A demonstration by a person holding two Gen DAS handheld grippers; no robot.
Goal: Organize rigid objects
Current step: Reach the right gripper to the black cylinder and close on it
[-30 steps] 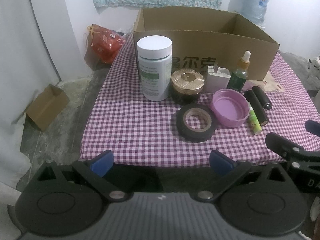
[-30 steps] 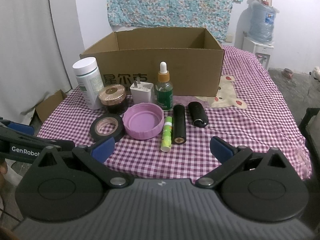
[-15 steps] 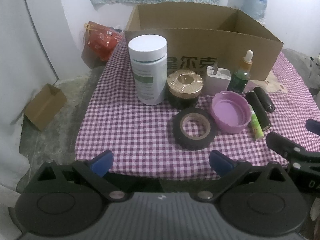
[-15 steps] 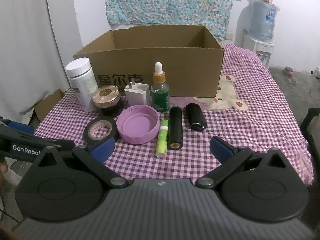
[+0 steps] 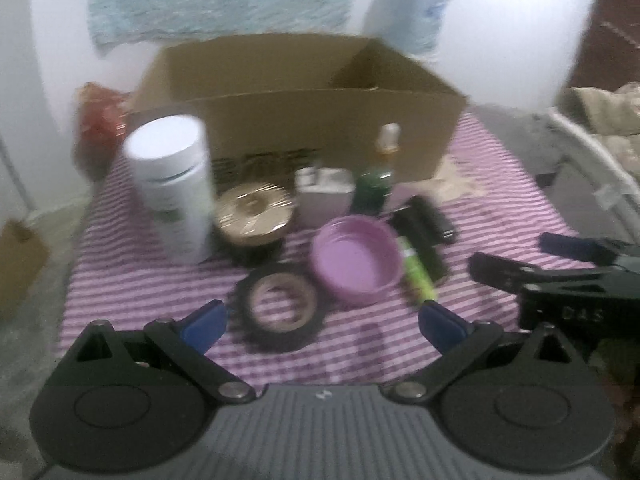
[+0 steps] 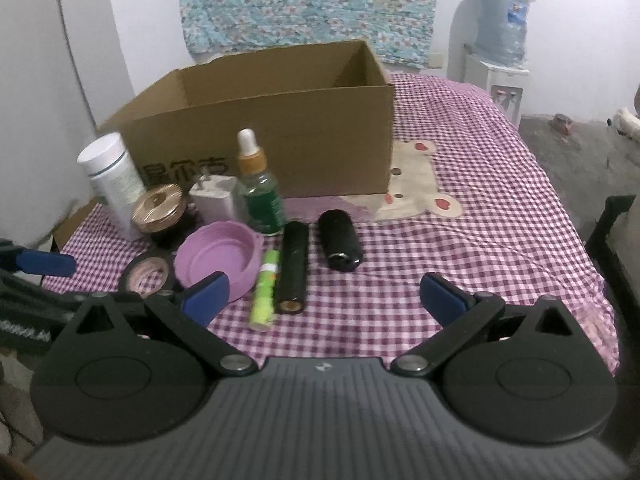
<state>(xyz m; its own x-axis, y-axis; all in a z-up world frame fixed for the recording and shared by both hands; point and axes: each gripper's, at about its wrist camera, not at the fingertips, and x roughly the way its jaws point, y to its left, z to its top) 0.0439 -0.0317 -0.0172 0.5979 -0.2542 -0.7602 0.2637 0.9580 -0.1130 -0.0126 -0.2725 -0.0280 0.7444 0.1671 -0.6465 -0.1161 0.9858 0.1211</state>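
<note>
Grippers hang side by side over the near edge of the bench (image 6: 500, 200), both pointing toward the open cardboard box (image 6: 280, 128) at the back. The left gripper (image 5: 322, 322) has its jaws spread wide and empty, its view blurred, with the black tape roll (image 5: 280, 304) lying just ahead between the blue fingertips (image 5: 204, 320). The right gripper (image 6: 324, 296) is level, jaws likewise spread and holding nothing, aimed at the long black cylinder (image 6: 292, 268) and the green tube (image 6: 266, 288) lying beside it. A purple lid (image 6: 218, 256), a dropper bottle (image 6: 258, 188), a white bottle (image 6: 114, 184) and a gold-lidded jar (image 6: 160, 210) stand clustered before the box on the checked cloth.
</note>
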